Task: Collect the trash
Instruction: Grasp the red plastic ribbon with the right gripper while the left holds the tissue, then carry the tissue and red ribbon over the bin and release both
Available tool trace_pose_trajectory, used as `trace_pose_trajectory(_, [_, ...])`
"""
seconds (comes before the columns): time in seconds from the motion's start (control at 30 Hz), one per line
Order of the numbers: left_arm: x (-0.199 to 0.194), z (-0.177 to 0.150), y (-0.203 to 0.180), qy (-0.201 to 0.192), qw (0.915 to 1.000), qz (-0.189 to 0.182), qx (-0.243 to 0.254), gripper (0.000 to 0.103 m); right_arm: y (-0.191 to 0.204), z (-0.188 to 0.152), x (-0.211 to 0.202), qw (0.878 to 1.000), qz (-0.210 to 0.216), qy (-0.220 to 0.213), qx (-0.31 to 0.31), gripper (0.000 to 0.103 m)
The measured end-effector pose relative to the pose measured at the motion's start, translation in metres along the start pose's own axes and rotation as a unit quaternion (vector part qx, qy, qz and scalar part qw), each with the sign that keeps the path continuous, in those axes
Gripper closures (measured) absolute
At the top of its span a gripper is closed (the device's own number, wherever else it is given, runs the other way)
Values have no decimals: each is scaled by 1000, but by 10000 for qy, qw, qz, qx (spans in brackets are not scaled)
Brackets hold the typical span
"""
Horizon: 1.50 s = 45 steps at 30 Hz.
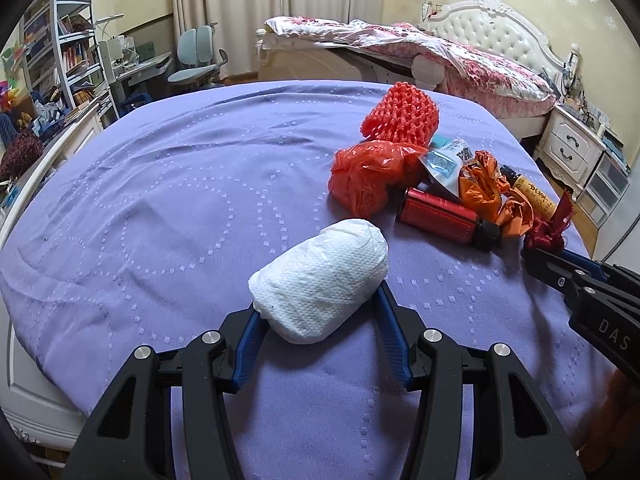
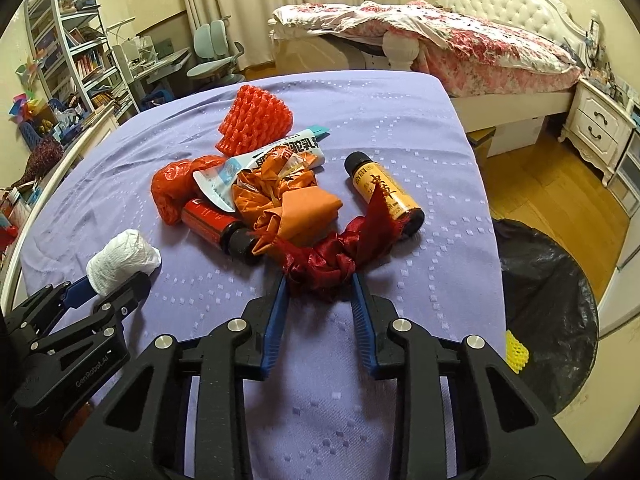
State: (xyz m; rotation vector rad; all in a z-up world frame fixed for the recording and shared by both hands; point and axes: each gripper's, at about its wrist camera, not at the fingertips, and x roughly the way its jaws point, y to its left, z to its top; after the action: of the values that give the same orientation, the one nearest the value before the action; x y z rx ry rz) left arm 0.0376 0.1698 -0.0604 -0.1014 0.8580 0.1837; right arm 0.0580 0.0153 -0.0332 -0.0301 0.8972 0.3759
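Note:
A white crumpled paper wad (image 1: 320, 276) (image 2: 120, 260) lies on the purple cloth (image 1: 160, 200), and my left gripper (image 1: 318, 300) (image 2: 116, 280) is shut on it, one pad on each side. My right gripper (image 2: 318, 280) (image 1: 544, 252) is shut on a dark red ribbon bundle (image 2: 320, 260) (image 1: 548, 228) at the near edge of a trash pile. In that pile are a red foam net (image 2: 256, 120), a red plastic bag (image 2: 172, 188), a red bottle (image 2: 212, 220), an orange wrapper (image 2: 288, 196), a white-and-blue pouch (image 2: 276, 152) and a yellow bottle (image 2: 384, 192).
A black trash bag (image 2: 548, 300) stands open on the floor right of the purple surface, with a yellow foam net (image 2: 516, 348) inside. Behind are a bed (image 2: 480, 48), a white nightstand (image 2: 600, 128), a desk chair (image 2: 212, 56) and bookshelves (image 2: 68, 48).

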Motion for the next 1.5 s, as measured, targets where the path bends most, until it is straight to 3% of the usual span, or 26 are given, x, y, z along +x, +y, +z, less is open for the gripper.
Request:
trace_pose_trajectory(0.67, [-26,-13,-40,-225,9991,-313,163,51,-54,-32,-48,9987,-241,-208,404,73])
trace_pose_trajectory(1.1, [-34,-10,-113,-287,9938,-824,693,51,-125,-54,-77,9917,-735,-380,985,73])
trace_pose_trajectory(1.5, [-29,-6,-185,-312,9861,-1111,1197,51,-172,-63,-81,9857,-909,-423,1353,72])
